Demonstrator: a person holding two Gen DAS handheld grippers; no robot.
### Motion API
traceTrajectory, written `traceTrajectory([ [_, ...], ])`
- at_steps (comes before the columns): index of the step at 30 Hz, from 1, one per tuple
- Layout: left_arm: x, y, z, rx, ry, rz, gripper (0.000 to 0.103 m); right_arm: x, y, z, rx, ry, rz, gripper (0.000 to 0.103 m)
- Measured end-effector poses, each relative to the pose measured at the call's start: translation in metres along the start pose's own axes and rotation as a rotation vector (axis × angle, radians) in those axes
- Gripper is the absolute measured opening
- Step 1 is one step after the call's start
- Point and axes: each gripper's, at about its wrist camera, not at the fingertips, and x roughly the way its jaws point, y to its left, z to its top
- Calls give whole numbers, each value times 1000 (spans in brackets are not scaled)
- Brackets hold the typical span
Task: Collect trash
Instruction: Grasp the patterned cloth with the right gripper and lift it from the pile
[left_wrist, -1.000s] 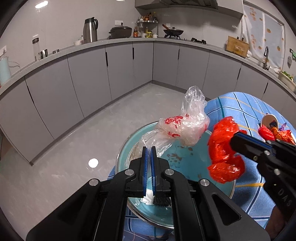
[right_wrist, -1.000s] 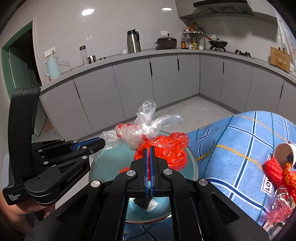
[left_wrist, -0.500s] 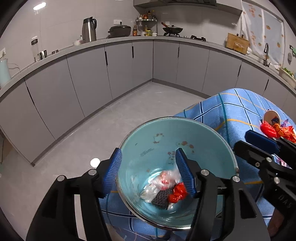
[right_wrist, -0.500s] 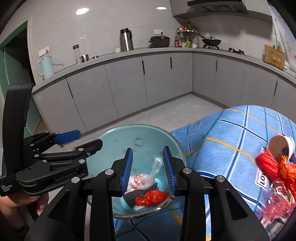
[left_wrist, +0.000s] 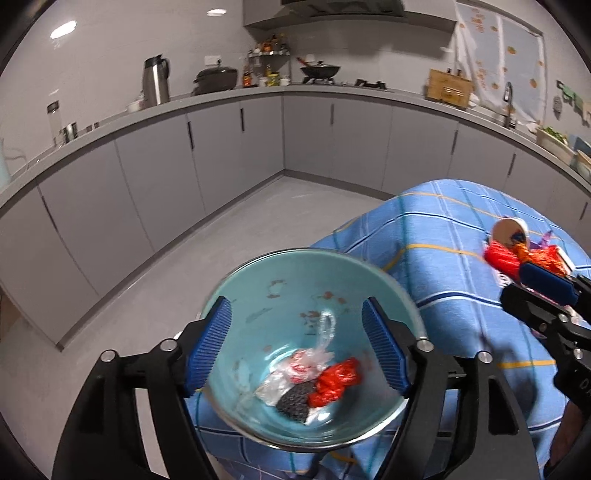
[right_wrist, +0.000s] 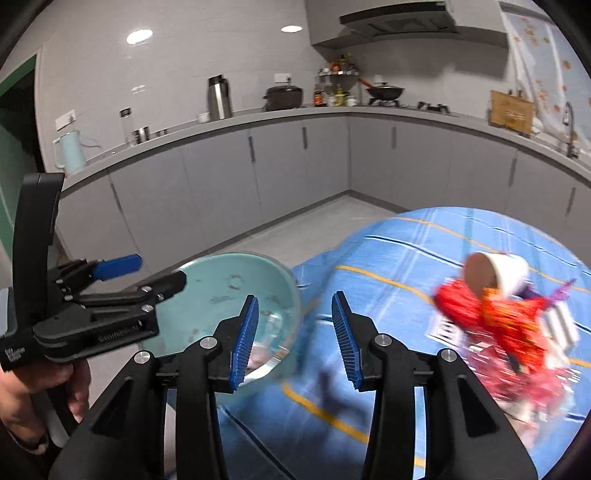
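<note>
A teal bowl (left_wrist: 258, 280) sits on the near corner of the blue checked tablecloth (left_wrist: 443, 236). Inside lie a clear plastic bag (left_wrist: 306, 365), a red plastic bag (left_wrist: 338, 382) and a dark scrap (left_wrist: 295, 400). My left gripper (left_wrist: 295, 347) is open and empty, its jaws spread above the bowl. My right gripper (right_wrist: 295, 336) is open and empty, over the tablecloth (right_wrist: 399, 258) beside the bowl (right_wrist: 221, 273). It also shows at the right of the left wrist view (left_wrist: 543, 291). More trash lies to its right: a tipped paper cup (right_wrist: 495, 273) and red wrappers (right_wrist: 491, 325).
Grey kitchen cabinets (left_wrist: 221, 155) curve round the room, with a kettle (left_wrist: 157, 81), pot and wok on the counter. Bare grey floor (left_wrist: 240, 229) lies left of the table. The trash pile (left_wrist: 517, 251) shows at the table's far right.
Both grippers opened and dropped the clear bag and the red bag into the bowl. The right gripper has since swung right, away from the bowl, towards the cup and wrappers.
</note>
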Motion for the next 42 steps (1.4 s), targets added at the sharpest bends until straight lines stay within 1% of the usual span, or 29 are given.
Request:
traceTrajectory([
  [2,-3,-13,1,17,-9,-19,78,-15,-12,-4,11,-10,-34,47],
  [6,-4,-49,3,69,-12,-71,79,-53,-48,-20,51,-37,-154,49],
  [7,-4,-55,3,77,-13,-78,80,-59,-55,-23,61,-38,-179,50],
  [10,-5,-88,0,124,-23,-115,86,-75,-80,-38,108,-39,-244,51],
  [14,-1,-123,-5,173,-12,-155,86,-85,-104,-57,162,-21,-299,51],
  [17,0,-143,-10,201,2,-183,87,-86,-115,-66,186,-5,-313,51],
  [21,0,-155,-16,224,12,-193,88,-81,-120,-78,201,18,-309,51],
  [25,-1,-154,-16,219,12,-188,90,-70,-114,-81,176,42,-299,51],
  [28,-1,-151,-15,214,9,-184,90,-57,-111,-84,161,82,-320,50],
  [30,-2,-150,-14,210,8,-187,91,-49,-110,-88,151,113,-333,44],
  [31,-2,-149,-14,210,7,-188,91,-46,-109,-88,147,123,-336,35],
  [32,-2,-149,-14,210,7,-189,91,-46,-110,-90,148,124,-334,29],
  [33,-2,-149,-13,209,7,-189,91,-47,-110,-90,145,124,-331,27],
  [34,-2,-149,-13,208,7,-190,91,-47,-109,-90,141,123,-331,23],
  [37,-4,-148,-12,203,4,-194,91,-57,-107,-89,149,98,-321,20],
  [42,-8,-150,-8,207,-12,-198,91,-83,-98,-79,155,37,-299,20],
])
